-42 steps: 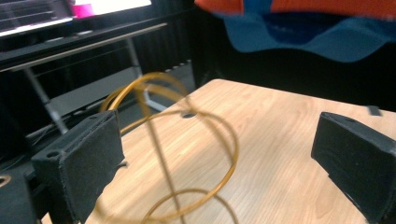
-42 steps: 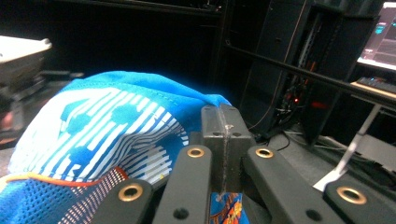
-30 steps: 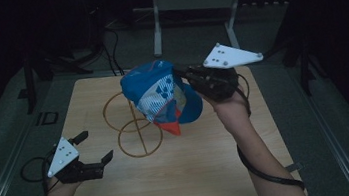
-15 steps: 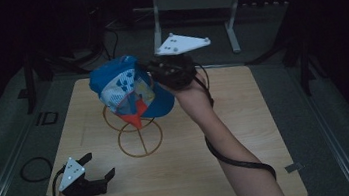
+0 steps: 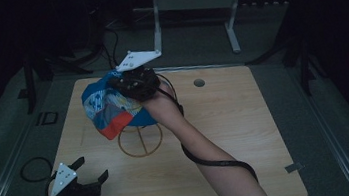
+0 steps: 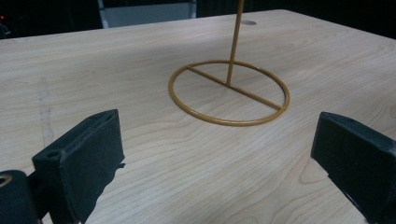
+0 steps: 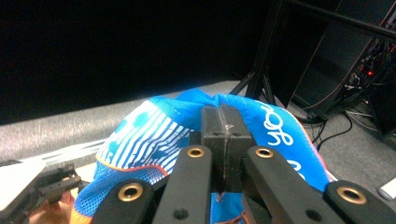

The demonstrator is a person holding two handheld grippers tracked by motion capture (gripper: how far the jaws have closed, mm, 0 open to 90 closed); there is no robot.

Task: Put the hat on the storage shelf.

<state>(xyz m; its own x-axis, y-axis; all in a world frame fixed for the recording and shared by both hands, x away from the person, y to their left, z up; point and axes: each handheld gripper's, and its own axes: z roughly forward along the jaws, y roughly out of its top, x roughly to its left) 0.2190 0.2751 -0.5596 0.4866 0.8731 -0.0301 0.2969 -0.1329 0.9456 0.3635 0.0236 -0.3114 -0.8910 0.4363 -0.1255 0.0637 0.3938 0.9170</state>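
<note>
Cap: a blue cap (image 5: pixel 105 106) with white stripes and an orange edge hangs in the air over the far left part of the wooden table (image 5: pixel 247 134), above the wire stand. It sags down and to the left from where it is pinched.
Right gripper: the right gripper (image 5: pixel 135 82) is up above the stand, with the person's forearm reaching in across the table from the near right. In the right gripper view its two black jaws are pressed tight together with a fold of the cap's (image 7: pixel 154 130) fabric caught between them.
Left gripper: the left gripper (image 5: pixel 89 176) sits low at the near left corner of the table, well apart from the cap. Its jaws stand wide, with nothing between them; in the left gripper view bare wood shows between the two pads (image 6: pixel 81 158).
Stand: a mustard-yellow wire stand (image 5: pixel 141 141) rests on the table, a ring base with a crossbar and an upright rod (image 6: pixel 235 42) rising from the middle. Its top is hidden under the cap in the high view.
Table hole: a small round hole (image 5: pixel 199 82) is at the far edge, right of the right gripper.
</note>
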